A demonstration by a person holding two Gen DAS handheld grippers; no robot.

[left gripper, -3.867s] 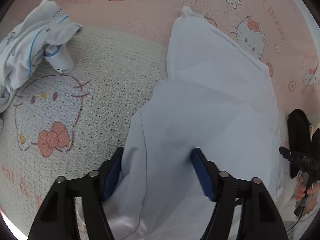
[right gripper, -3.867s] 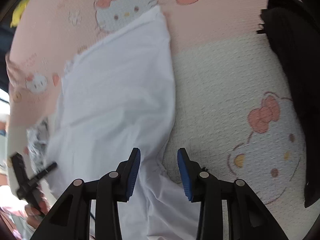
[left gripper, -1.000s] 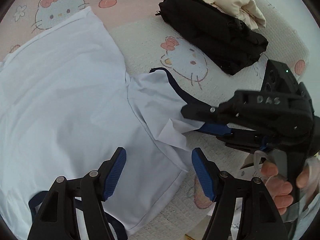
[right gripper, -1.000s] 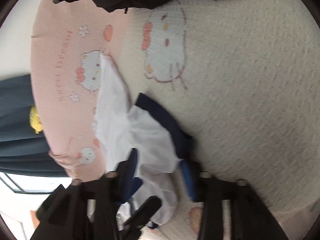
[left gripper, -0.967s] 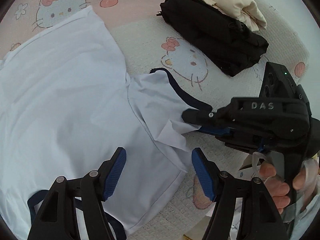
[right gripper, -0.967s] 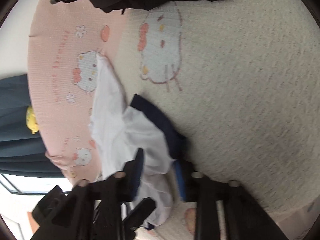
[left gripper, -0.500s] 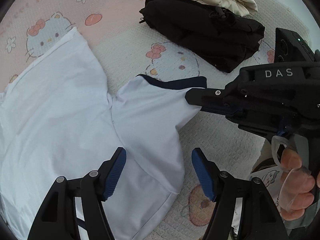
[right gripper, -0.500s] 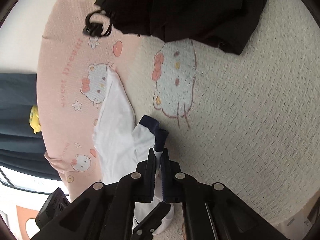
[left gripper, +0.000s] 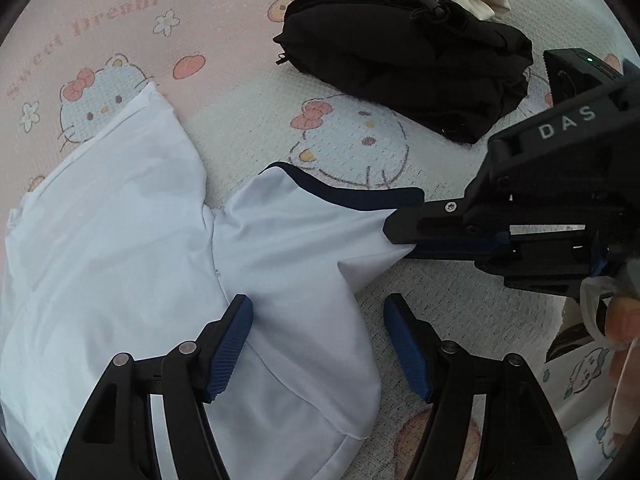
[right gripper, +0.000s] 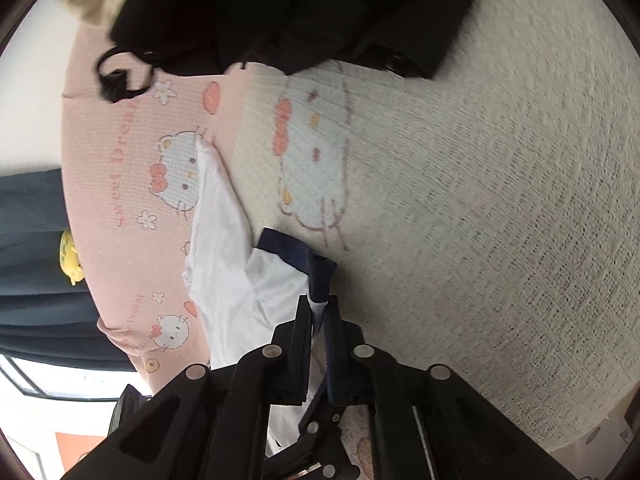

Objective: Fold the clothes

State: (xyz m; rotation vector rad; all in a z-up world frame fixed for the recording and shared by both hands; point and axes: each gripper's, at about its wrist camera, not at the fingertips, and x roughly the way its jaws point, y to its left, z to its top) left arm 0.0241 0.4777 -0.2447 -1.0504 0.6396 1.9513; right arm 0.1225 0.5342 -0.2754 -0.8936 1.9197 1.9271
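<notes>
Step in hand: spreading the sleeve (left gripper: 304, 232) of the white shirt (left gripper: 104, 240), which lies mid-blanket (left gripper: 440, 288). Right gripper (right gripper: 318, 312), after a slight widening, pinches the navy-trimmed cuff; left gripper (left gripper: 318, 340) hovers wide, empty, over the shoulder seam. Next, probably: fold the sleeve inward across the body.

A bedroom at home: a cartoon-cat blanket (left gripper: 120, 16) (pink and cream) with clothes, dark curtains (right gripper: 28, 216) beside.

bare blanket (left gripper: 400, 280) beside white shirt (left gripper: 120, 240), black bag (left gripper: 408, 68) blocking beyond
</notes>
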